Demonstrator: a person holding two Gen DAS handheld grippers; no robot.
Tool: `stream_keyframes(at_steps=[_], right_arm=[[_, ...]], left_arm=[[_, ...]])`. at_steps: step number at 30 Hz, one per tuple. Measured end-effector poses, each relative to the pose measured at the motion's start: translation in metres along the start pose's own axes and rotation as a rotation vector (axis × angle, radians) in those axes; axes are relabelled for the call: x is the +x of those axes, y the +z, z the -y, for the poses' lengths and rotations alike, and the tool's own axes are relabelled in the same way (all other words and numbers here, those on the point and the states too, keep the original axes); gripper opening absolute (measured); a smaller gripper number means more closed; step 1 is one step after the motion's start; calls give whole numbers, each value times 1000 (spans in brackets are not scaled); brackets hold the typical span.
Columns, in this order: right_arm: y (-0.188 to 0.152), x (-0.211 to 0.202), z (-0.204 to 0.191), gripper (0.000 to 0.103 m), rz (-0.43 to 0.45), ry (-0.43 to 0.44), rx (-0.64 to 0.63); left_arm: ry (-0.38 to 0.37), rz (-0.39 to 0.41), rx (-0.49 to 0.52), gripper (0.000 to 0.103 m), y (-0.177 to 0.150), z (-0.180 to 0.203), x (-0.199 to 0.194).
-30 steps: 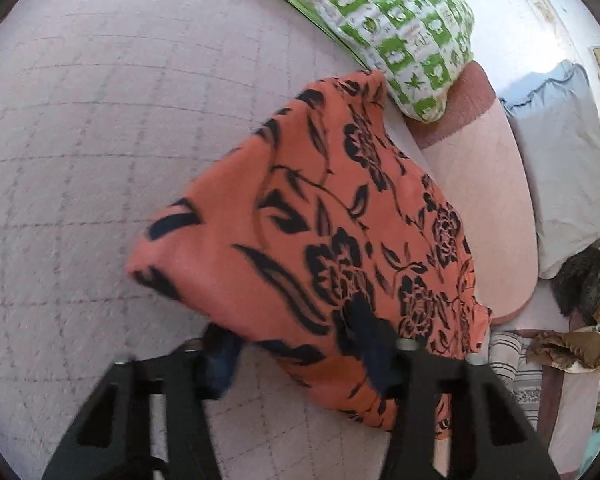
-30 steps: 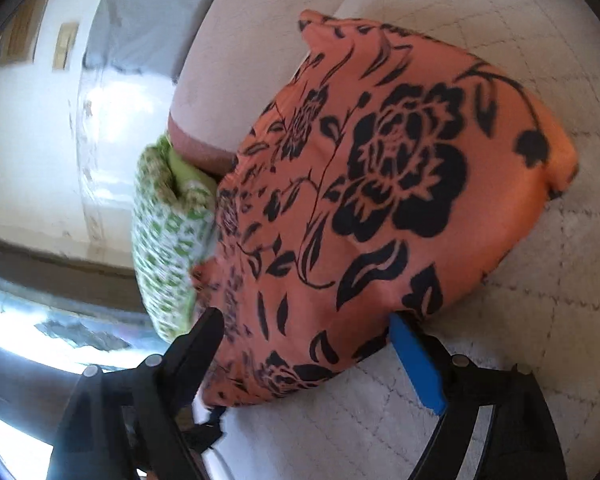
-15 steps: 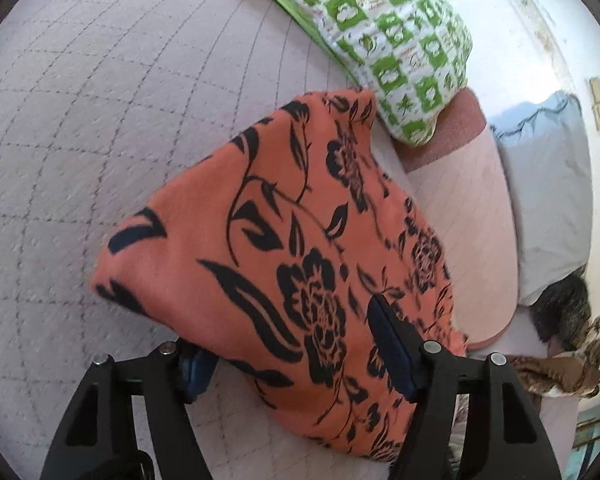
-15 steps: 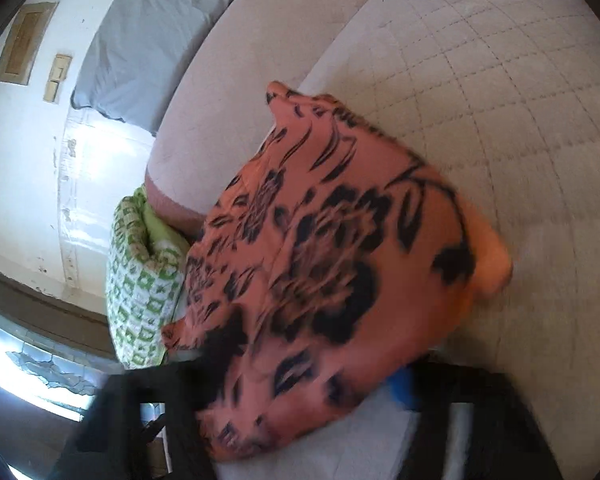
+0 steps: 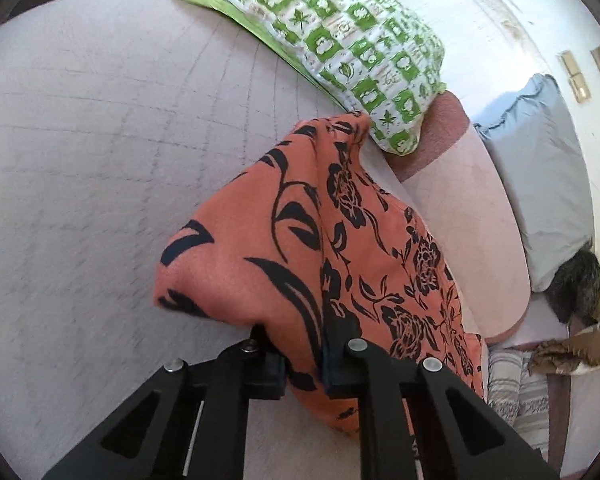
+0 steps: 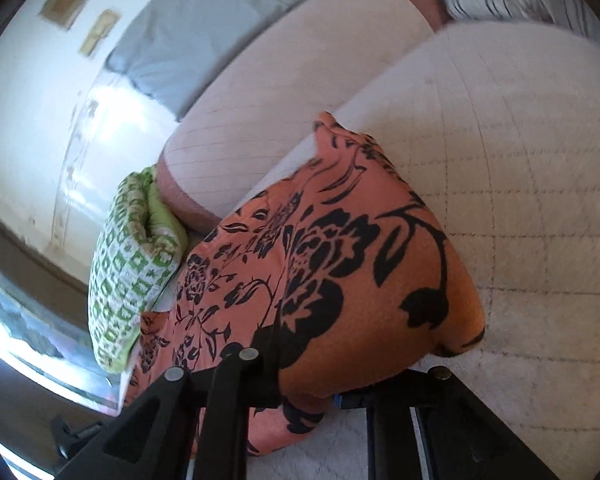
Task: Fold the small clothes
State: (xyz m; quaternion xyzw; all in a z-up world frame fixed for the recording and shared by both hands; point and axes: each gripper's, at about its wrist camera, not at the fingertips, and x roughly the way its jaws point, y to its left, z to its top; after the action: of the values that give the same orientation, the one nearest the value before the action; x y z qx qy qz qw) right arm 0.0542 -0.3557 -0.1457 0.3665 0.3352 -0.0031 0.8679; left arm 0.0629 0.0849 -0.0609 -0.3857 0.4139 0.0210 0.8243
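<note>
Left claw [image 5: 304,364] pinches narrow on the near edge of the orange flowered garment [image 5: 332,248], right claw [image 6: 312,380] grips its other corner, cloth raised mid-frame over the quilted bed [image 5: 100,160], likely to carry one edge across for folding.

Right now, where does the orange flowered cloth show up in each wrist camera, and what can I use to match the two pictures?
Left wrist view: the orange flowered cloth fills the lower centre, running up and right from the fingers.
Right wrist view: the cloth sits centre to lower left, above the fingers.
Shared landmark: the green patterned pillow, at the cloth's far end in both.
</note>
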Motion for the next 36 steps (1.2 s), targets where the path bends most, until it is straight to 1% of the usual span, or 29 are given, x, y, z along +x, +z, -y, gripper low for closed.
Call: stream_keyframes(at_steps=[2,5,6,7,8,9,10,12,13,14,15,16,17,18,19,20,21,22,23,24,25,26,27,28,30,31,32,34,36], right_arm=[[-7,-13,5,16,-14,-9,3],[-21,-38,9,16,-37,-40,-9],[-25,-50,9,16,-34,-44,-20],[-30,-64,11,15,-26,-48,-27],[-34,-79,16,13,-20,-46,-20],[-36,-97,21,8,-10,-36,0],[-37,-111,26,4,6,-32,4],[-35,-151,34,3,67,-46,-21],[-32,-162,38,3,78,-49,-26],[-27,-170,44,4,58,-27,-14],[-25,-172,47,4,42,-1,7],[-24,-173,49,8,30,18,33],[-25,-171,49,8,18,36,64],[-29,-165,49,8,-11,73,104],[-33,-162,51,9,-35,96,120],[-38,-151,50,12,-74,110,132],[-40,-144,49,21,-101,108,141],[-45,-132,50,37,-147,111,168],[-49,-122,52,52,-183,117,200],[-53,-110,55,81,-215,122,250],[-54,-104,57,84,-219,118,272],[-54,-96,58,84,-216,114,283],[-53,-87,57,84,-209,107,274],[-52,-79,57,84,-202,104,274],[-47,-60,63,84,-207,103,313],[-46,-52,66,84,-208,100,328],[-41,-45,64,84,-181,99,324],[-33,-34,60,82,-129,107,297],[-26,-17,60,81,-89,86,303]], left_arm=[[0,-10,-1,12,-9,-7,-14],[16,-7,23,10,-35,-24,-45],[34,-1,32,7,-44,-30,-56],[51,1,36,1,-49,-36,-66],[58,3,35,0,-52,-42,-80],[50,26,43,0,-52,-44,-96],[50,68,70,0,-51,-45,-114],[89,198,158,0,-50,-43,-150],[96,223,183,0,-49,-43,-159],[92,217,179,0,-46,-46,-163],[83,202,156,1,-44,-48,-162],[69,174,124,15,-43,-50,-157],[48,114,81,28,-42,-52,-147],[23,41,37,60,-43,-53,-134],[6,4,10,77,-44,-52,-125],[0,-33,-24,77,-46,-53,-112],[9,-63,-50,77,-47,-51,-101],[3,-83,-71,77,-48,-50,-92],[-21,-99,-96,78,-48,-49,-80],[-25,-134,-117,79,-47,-49,-65],[-5,-173,-141,79,-45,-49,-53],[5,-198,-188,79,-43,-51,-42],[-14,-173,-225,80,-39,-50,-34],[-27,-127,-234,80,-33,-47,-28],[-14,-88,-227,80,-24,-42,-18],[-21,-61,-229,80,-19,-41,-14],[-35,-34,-234,80,-14,-39,-9],[-41,-14,-238,79,-7,-37,5],[-63,28,-233,77,-4,-35,10]])
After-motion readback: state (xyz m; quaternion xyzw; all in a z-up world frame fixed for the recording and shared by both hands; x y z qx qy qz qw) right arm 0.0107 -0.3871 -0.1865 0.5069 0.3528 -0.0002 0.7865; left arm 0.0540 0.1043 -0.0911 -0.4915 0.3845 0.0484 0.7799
